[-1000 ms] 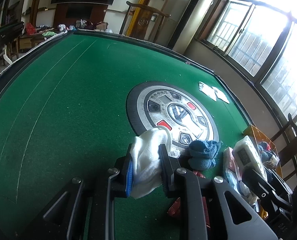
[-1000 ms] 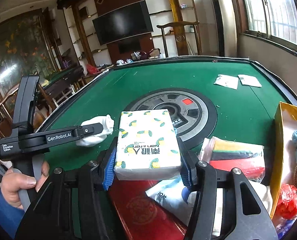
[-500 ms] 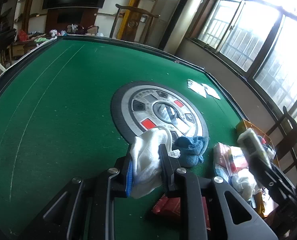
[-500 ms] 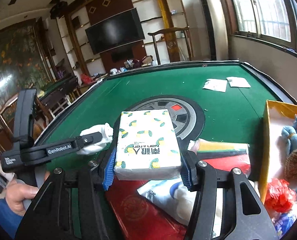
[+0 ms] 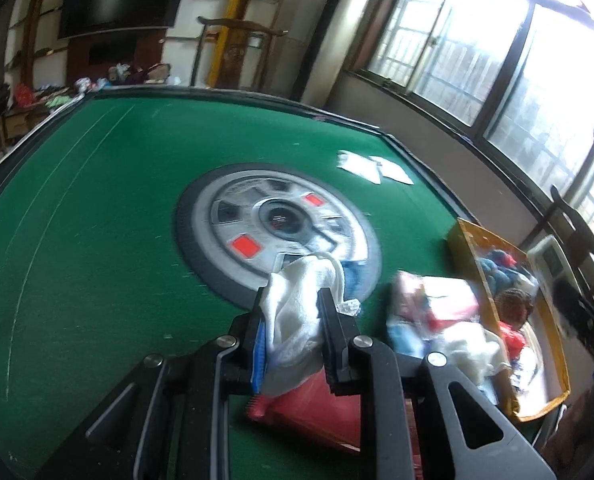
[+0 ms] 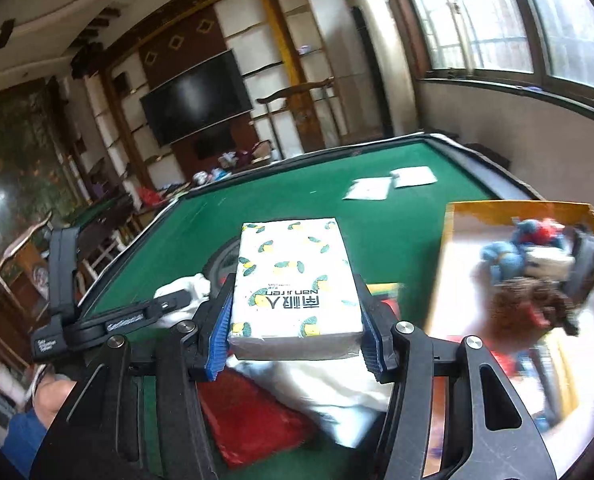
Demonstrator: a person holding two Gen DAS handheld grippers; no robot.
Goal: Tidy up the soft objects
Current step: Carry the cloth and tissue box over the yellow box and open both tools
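L gripper [image 5: 293, 330] clamps a crumpled white cloth [image 5: 297, 312] btwn its black fingers, blue pad on one side; cloth bulges up past the tips and hangs a bit below, held above the green felt game table [image 5: 97, 220]. R gripper [image 6: 297, 334] is closed on a white rectangular tissue pack w/ yellow-green lemon print [image 6: 295, 280], blue pads pressed on both long sides, pack lying flat, label facing up.

Round grey-black control panel w/ red buttons [image 5: 273, 224] sits at table centre, just beyond the cloth. Under/near both grippers: a flat red plastic packet [image 6: 253, 416] on the felt, and a white soft bundle [image 6: 337, 392] partly over it. Yellow-orange cardboard box [image 6: 449, 264] stands at table's R edge, next to the pile; inside are a blue knitted toy [image 6: 505, 256] and a brown fuzzy item [image 6: 533, 300], both blurred. A blurry multicolour packet [image 5: 429, 304] lies btwn the cloth and the box. Two white paper sheets [image 5: 373, 166] lie flat on far felt, well apart from the rest. In R wrist view the L gripper body shows at left w/ cloth at its tip, near the tissue pack.
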